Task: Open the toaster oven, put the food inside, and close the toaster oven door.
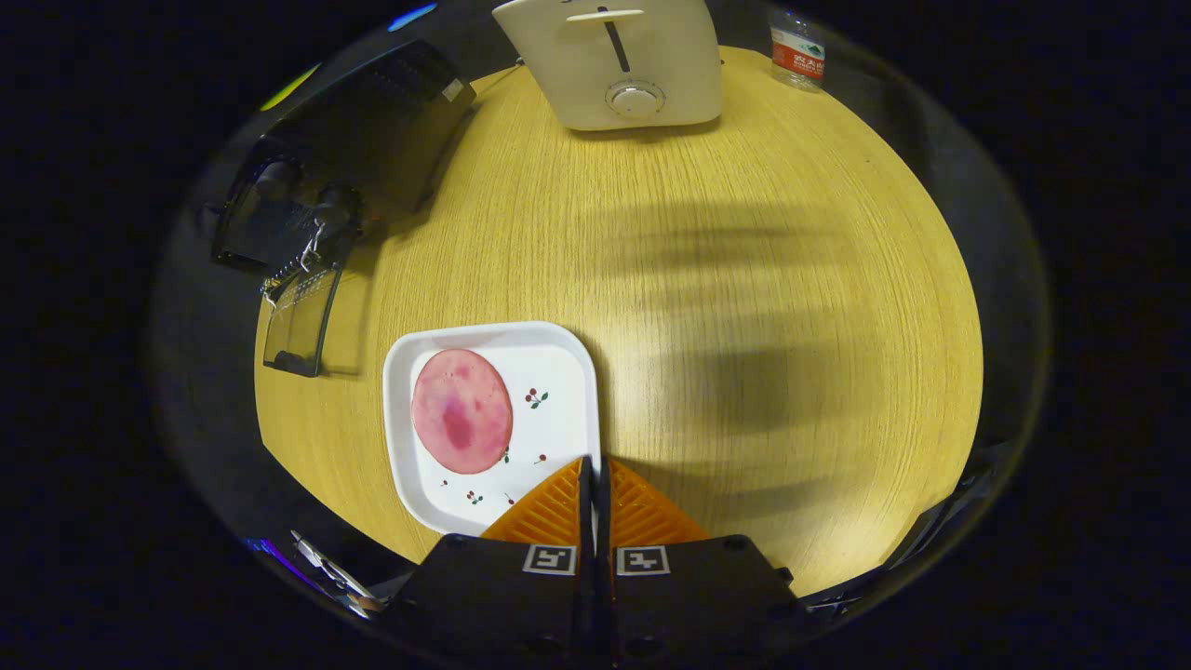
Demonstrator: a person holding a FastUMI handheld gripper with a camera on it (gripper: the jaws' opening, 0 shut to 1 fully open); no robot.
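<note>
a round wooden table [744, 279] is carrying a black toaster oven [372, 130] at its far left, door hanging open. nearer, a white plate [568, 372] is holding a pink ham slice [461, 410], just ahead-left of the gripper [595, 465], whose fingers are pressing together on nothing.

Pink mottled food slice [461, 410]; white plate [564, 372], small cherry print; pale wood-grain table [744, 279]; cream toaster [619, 60].
</note>
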